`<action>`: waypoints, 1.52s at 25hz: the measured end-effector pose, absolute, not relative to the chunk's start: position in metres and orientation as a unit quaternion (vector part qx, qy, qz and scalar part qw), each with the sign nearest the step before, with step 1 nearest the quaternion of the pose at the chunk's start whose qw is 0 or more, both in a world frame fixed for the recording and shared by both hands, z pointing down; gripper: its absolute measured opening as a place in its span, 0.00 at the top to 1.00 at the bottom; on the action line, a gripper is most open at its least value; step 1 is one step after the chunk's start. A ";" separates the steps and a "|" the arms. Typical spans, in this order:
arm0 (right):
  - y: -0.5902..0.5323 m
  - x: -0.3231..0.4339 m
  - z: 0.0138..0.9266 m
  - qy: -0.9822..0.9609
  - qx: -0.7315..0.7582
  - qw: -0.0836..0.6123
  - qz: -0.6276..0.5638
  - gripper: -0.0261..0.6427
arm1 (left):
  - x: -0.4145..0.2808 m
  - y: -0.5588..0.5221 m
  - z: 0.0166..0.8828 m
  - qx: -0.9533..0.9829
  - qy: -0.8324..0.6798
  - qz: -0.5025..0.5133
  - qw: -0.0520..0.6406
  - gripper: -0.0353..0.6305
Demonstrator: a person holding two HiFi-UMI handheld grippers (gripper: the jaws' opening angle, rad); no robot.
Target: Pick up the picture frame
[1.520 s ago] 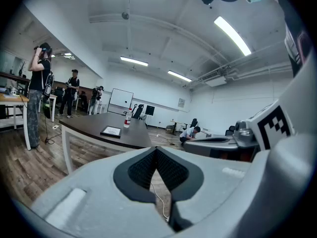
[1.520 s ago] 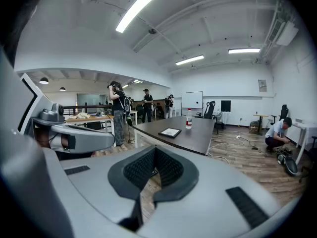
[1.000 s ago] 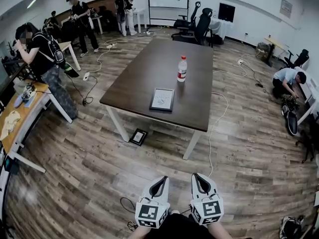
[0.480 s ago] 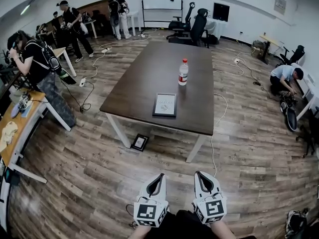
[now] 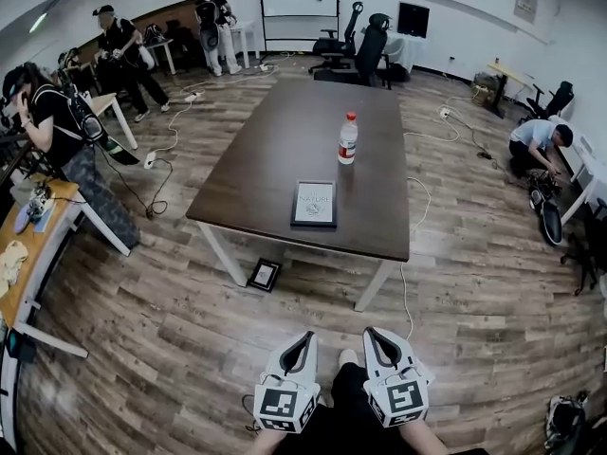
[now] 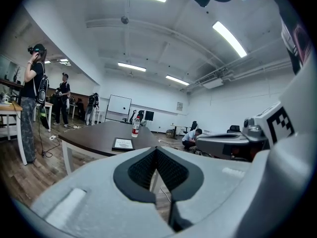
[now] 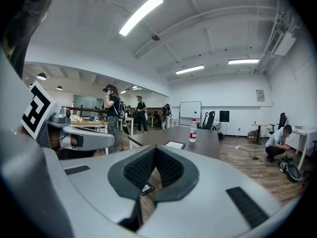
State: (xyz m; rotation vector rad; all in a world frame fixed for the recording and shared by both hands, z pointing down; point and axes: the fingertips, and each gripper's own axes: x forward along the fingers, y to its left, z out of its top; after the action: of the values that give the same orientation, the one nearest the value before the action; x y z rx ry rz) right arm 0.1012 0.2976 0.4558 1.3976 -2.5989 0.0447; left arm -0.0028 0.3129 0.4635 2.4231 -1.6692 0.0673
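Note:
A dark-framed picture frame (image 5: 314, 204) lies flat near the front edge of the long brown table (image 5: 275, 150); it also shows small in the left gripper view (image 6: 123, 144) and the right gripper view (image 7: 175, 145). My left gripper (image 5: 305, 337) and right gripper (image 5: 371, 334) hang side by side low in the head view, over the wood floor and well short of the table. Both are shut with nothing between the jaws, as seen in the left gripper view (image 6: 156, 149) and the right gripper view (image 7: 155, 148).
A water bottle (image 5: 348, 138) stands on the table behind the frame. A second small frame (image 5: 264, 274) lies on the floor under the table's front edge. Cables (image 5: 410, 254) trail across the floor. People stand at the back left and one crouches at right (image 5: 537, 144). A desk (image 5: 28, 245) lines the left.
The table and frame have drawn slightly closer and shifted in view as I step forward. Both grippers stay shut and side by side.

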 end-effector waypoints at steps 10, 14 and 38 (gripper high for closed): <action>0.241 0.084 0.470 -0.898 0.425 0.114 0.025 0.95 | -0.014 0.266 0.483 0.796 -0.590 0.038 0.126 0.94; 0.202 0.090 0.471 -0.898 0.423 0.115 0.029 0.95 | -0.015 0.235 0.483 0.787 -0.600 0.038 0.136 0.94; -0.002 0.132 0.477 -0.924 0.360 0.118 0.043 0.95 | 0.053 0.033 0.490 0.769 -0.621 0.053 0.144 0.94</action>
State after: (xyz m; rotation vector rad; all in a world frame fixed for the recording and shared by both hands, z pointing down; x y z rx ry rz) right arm 0.1318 -0.0025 0.4773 1.0547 -2.7047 0.1265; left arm 0.0535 0.0329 0.4901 2.2167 -1.7891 0.1537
